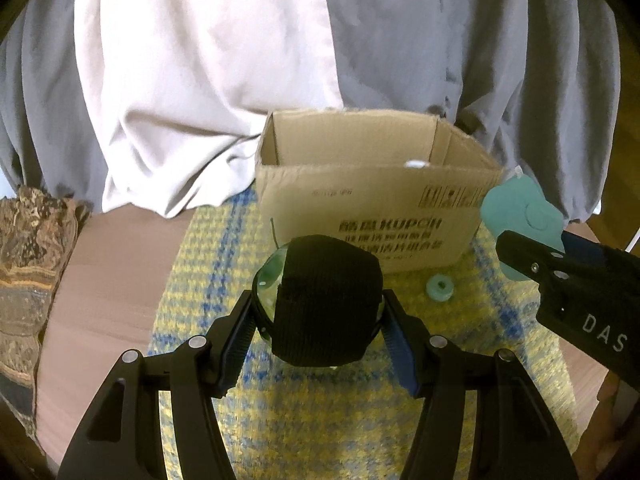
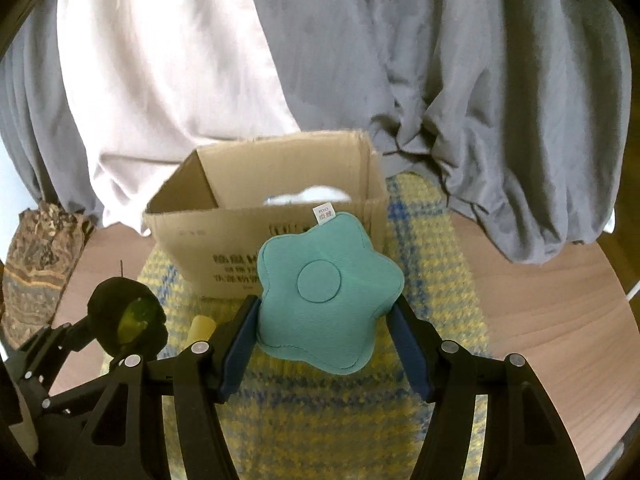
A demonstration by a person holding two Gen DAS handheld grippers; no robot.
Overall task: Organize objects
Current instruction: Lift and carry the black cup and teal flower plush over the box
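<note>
- Right wrist view: right claw [image 2: 326, 332] clamps the teal star cushion [image 2: 328, 288] by its sides, above the mat, before the cardboard box [image 2: 280, 236].
- Cushion looks soft, light (squeezes easily).
- Left claw [image 1: 318, 320] grips a black-strapped round object [image 1: 324, 300], seemingly rigid.

Grey and white draped curtains [image 2: 460, 80] hang beyond the tongs. A brown patterned fabric bundle [image 1: 32, 272] sits left of them on the wooden worktop [image 2: 540, 320].
</note>
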